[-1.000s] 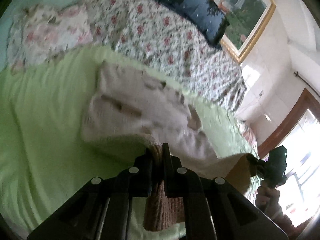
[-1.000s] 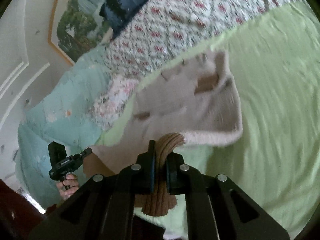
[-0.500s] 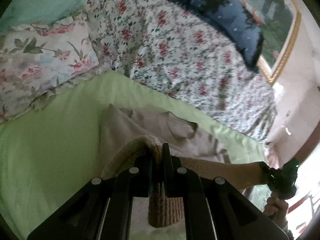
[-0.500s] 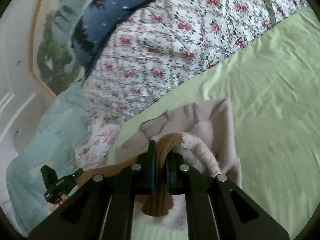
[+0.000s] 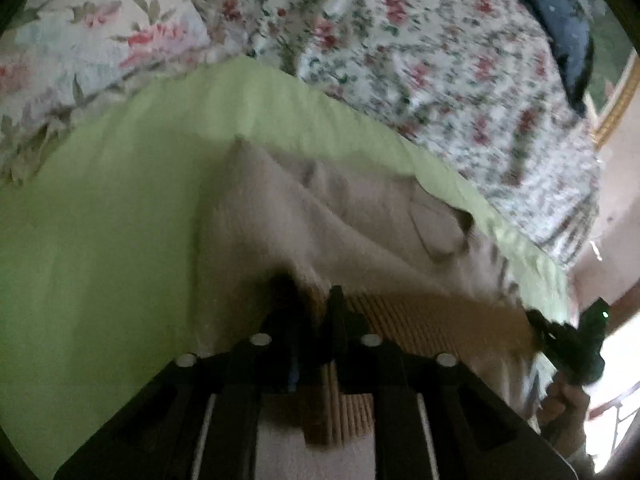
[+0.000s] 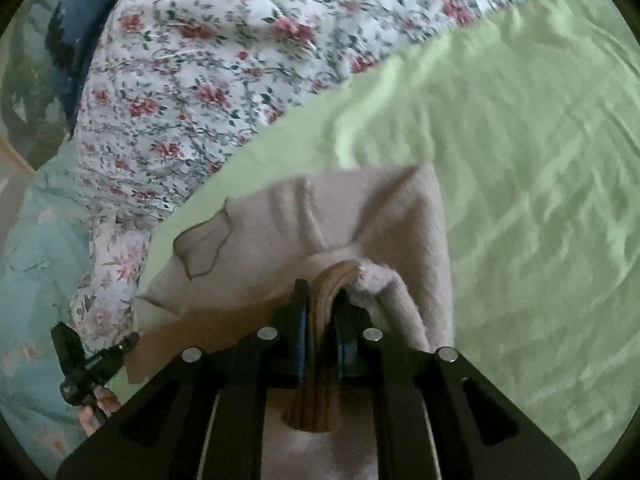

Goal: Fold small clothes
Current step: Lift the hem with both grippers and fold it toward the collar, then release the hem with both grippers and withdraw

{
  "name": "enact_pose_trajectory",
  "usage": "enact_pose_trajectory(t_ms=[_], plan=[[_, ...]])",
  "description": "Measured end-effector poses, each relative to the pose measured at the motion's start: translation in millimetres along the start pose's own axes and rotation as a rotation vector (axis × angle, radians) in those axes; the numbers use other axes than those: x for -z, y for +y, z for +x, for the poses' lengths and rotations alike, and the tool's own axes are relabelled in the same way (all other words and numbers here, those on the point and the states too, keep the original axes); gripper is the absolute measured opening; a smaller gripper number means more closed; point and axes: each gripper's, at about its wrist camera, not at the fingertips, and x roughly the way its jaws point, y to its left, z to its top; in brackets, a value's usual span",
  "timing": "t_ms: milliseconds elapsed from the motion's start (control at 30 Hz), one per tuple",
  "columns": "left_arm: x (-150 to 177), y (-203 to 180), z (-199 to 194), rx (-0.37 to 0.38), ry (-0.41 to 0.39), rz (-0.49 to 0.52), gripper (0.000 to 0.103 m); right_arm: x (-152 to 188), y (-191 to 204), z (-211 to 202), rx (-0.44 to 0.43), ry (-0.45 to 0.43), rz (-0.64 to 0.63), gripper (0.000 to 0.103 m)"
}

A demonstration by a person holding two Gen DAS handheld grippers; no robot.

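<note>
A small beige fleece garment [image 5: 320,216] with a brown ribbed hem [image 5: 432,320] lies on the light green sheet [image 5: 100,220]. My left gripper [image 5: 314,300] is shut on the ribbed hem at one corner. My right gripper [image 6: 322,296] is shut on the ribbed hem [image 6: 320,360] at the other corner. The hem is stretched between the two grippers, low over the garment's body [image 6: 320,216]. The right gripper shows in the left wrist view [image 5: 568,344], the left gripper in the right wrist view [image 6: 88,364].
A floral quilt [image 5: 420,52] and a floral pillow [image 5: 80,40] lie beyond the garment. A dark blue pillow [image 5: 568,20] and a gold-framed picture [image 5: 616,100] are behind. The green sheet [image 6: 540,160] spreads wide to the right. A teal blanket [image 6: 36,260] lies at left.
Both grippers have carried the hem forward and down over the garment's body. The garment now fills more of both views, and the far edge lies nearer.
</note>
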Motion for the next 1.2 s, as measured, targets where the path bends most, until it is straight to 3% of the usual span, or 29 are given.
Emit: enact_pose_trajectory(t_ms=[33, 100, 233, 333, 433, 533, 567, 633, 667, 733, 833, 900, 967, 1033, 1200], plan=[[6.8, -2.0, -6.5, 0.011, -0.001, 0.010, 0.033, 3.0, -1.3, -7.7, 0.002, -0.015, 0.010, 0.025], [27.4, -13.3, -24.6, 0.039, -0.013, 0.052, 0.043, 11.7, 1.6, -32.9, 0.007, -0.074, 0.006, 0.037], [66.8, -55.5, -32.6, 0.132, 0.047, 0.172, 0.045, 36.1, 31.6, -66.5, -0.056, -0.108, -0.105, 0.039], [79.3, -90.0, -11.9, 0.152, 0.123, 0.278, 0.045, 62.9, 74.5, -47.7, -0.140, 0.056, -0.310, 0.039], [79.8, -107.3, 8.7, 0.117, 0.152, 0.370, 0.045, 82.9, 106.1, -16.2, -0.203, 0.229, -0.484, 0.039], [56.3, -103.2, 35.9, 0.050, 0.175, 0.421, 0.042, 79.6, 113.4, 19.2, -0.119, 0.325, -0.584, 0.039], [49.7, -102.4, 43.5, 0.020, 0.170, 0.433, 0.039, 73.4, 109.6, 30.3, -0.089, 0.337, -0.590, 0.034], [23.2, -90.7, 56.3, -0.039, 0.146, 0.450, 0.032, 52.4, 95.3, 46.8, -0.045, 0.321, -0.562, 0.029], [9.2, -83.8, 60.5, -0.099, 0.117, 0.448, 0.032, 39.2, 87.3, 54.2, -0.014, 0.296, -0.544, 0.018], [-15.7, -68.2, 69.9, -0.199, 0.073, 0.421, 0.030, 11.2, 69.2, 63.5, 0.159, 0.196, -0.516, 0.019], [-48.3, -35.4, 73.6, -0.266, 0.036, 0.314, 0.029, -25.6, 26.9, 61.0, 0.182, 0.090, -0.284, 0.018], [-57.8, -15.9, 63.3, -0.222, 0.015, 0.220, 0.027, -34.4, 11.3, 47.8, 0.251, 0.014, -0.198, 0.019], [-53.4, -8.6, 46.7, -0.202, -0.019, 0.177, 0.028, -31.4, 3.8, 27.1, 0.232, -0.038, -0.138, 0.022], [-40.8, -9.1, 29.9, -0.240, -0.062, 0.163, 0.051, -19.6, 6.6, 7.0, 0.197, -0.060, -0.133, 0.022], [18.1, -13.6, -18.3, -0.146, -0.081, 0.080, 0.054, 23.0, 29.0, -25.9, 0.105, -0.060, -0.154, 0.022]])
